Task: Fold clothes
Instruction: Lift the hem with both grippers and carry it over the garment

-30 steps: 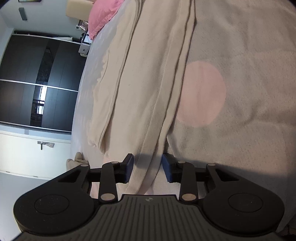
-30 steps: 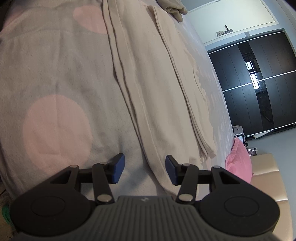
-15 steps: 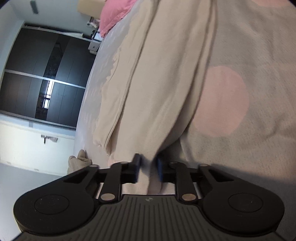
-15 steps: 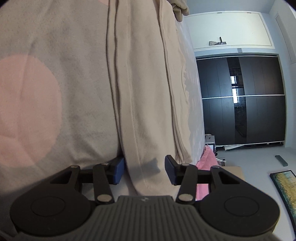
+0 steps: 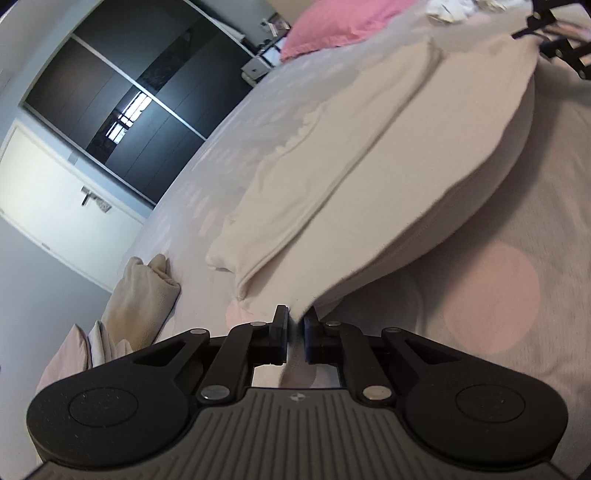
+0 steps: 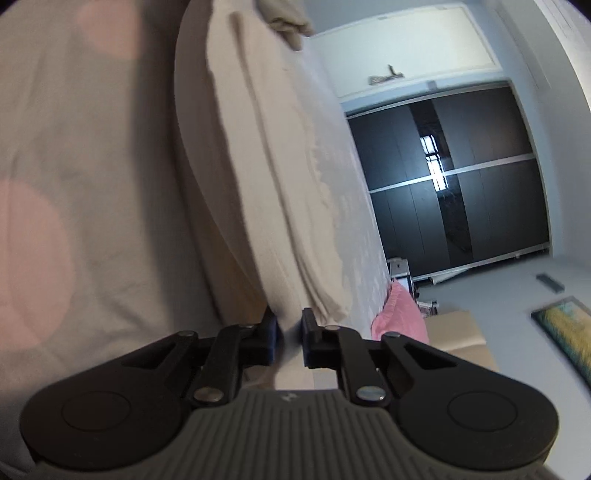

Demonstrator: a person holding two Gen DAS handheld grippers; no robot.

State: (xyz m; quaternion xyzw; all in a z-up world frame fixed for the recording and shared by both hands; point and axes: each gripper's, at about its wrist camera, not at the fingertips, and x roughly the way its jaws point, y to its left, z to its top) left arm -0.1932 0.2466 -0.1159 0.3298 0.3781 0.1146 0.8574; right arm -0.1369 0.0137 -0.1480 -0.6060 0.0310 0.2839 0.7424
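Note:
A long cream garment (image 5: 369,177) lies folded lengthwise on a grey bedspread with pink dots (image 5: 491,302). My left gripper (image 5: 294,334) is shut on one end of its near edge, and that edge hangs lifted off the bed. In the right wrist view the same cream garment (image 6: 258,177) runs away from me, with my right gripper (image 6: 287,338) shut on its other end. The right gripper's black frame (image 5: 554,40) shows at the top right of the left wrist view. The lifted edge arches above the bedspread (image 6: 92,184).
A pink pillow (image 5: 332,26) and a white bundle lie at the bed's far end. Folded beige cloths (image 5: 144,291) sit at the other end. Dark sliding wardrobe doors (image 6: 454,184), a white door and a framed picture (image 6: 565,332) line the room beyond the bed.
Both grippers have gone from open to shut on the garment's near edge, the left first, and have raised it off the bedspread; both views have tilted up toward the room.

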